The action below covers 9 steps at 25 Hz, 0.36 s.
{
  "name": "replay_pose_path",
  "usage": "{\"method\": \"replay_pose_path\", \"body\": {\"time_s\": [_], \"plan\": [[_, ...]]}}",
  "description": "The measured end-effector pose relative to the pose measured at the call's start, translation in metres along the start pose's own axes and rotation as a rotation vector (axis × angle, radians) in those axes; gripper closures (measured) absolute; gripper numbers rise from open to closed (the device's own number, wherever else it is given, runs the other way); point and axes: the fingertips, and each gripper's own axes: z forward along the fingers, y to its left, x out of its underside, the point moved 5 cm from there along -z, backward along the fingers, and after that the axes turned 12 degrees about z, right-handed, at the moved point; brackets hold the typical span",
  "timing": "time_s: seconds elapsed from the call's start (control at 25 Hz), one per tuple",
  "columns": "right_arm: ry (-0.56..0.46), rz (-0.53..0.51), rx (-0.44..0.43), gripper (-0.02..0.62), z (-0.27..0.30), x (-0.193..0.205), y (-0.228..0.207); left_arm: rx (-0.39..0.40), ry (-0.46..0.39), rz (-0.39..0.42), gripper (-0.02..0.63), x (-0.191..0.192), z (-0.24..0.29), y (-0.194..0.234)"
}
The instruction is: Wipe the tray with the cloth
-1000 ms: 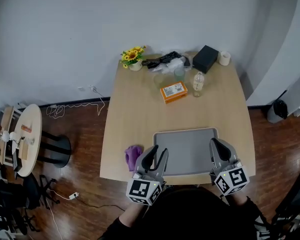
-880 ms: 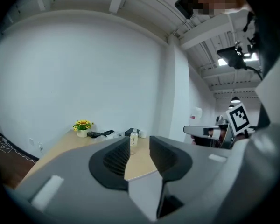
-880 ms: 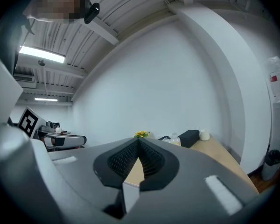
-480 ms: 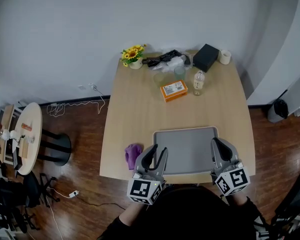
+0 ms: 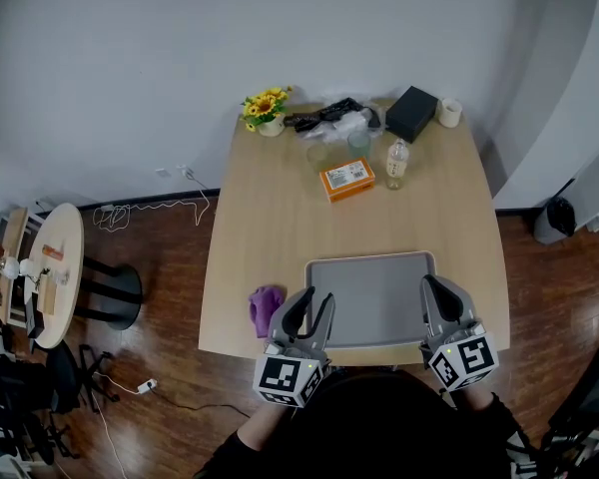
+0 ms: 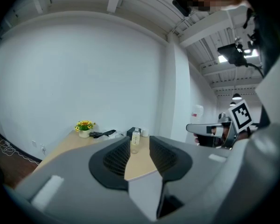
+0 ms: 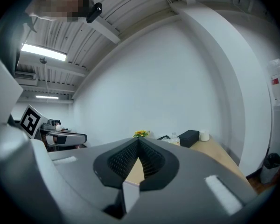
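While the cloth [image 5: 267, 305] is being left beside the left edge of the tray [image 5: 371, 302], the left gripper [image 5: 316, 302] is being held by its near-left corner, jaws apart and empty, the right gripper [image 5: 434, 289] by its near-right, jaws together.

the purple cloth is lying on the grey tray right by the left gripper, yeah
Not quite. The purple cloth is right by the left gripper, but it lies on the wooden table, off the left side of the grey tray, not on it. The head view shows this.
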Motion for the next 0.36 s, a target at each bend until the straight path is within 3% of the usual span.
{"method": "replay_pose_path", "body": {"time_s": [0.36], "plan": [[0.005,0.001,0.002,0.595,0.0008,-0.0009,0.001,-0.007,0.007,-0.003,0.494,-0.0024,-0.0003,0.0018]]}}
